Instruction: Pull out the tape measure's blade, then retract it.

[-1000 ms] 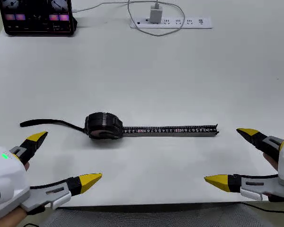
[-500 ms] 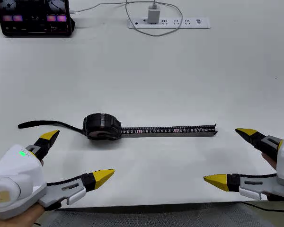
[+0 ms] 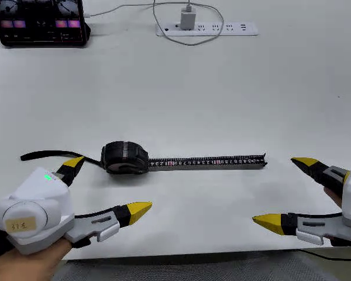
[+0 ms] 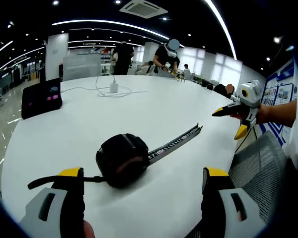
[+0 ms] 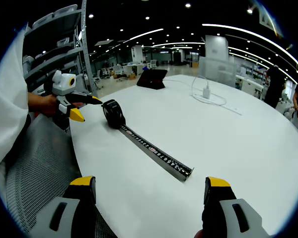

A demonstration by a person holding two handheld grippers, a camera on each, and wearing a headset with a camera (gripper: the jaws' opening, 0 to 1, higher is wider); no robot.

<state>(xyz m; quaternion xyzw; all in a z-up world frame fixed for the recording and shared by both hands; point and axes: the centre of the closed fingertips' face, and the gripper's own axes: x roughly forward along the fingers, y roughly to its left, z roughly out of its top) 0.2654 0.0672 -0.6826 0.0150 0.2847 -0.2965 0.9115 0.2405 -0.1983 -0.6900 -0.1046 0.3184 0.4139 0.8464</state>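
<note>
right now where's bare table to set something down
Bare: the white tabletop between the black tape measure with its pulled-out blade and the white power strip; also the near strip below the blade, between the yellow-tipped left gripper and right gripper. Crowded: around the black strap by the left gripper, and the far-left dark screen.

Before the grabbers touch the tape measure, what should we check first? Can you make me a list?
1. Blade pulled out: ok. It lies flat and straight on the table.
2. Left gripper open: ok. Its jaws are apart, near the case but not touching it.
3. Right gripper open: ok. Its jaws are wide apart, near the blade's tip and not touching it.
4. Nothing lying on the blade: ok.
5. Strap away from the jaws: not ok. It runs right past one left jaw and might get pinched.
6. Blade lock off: cannot tell.
</note>
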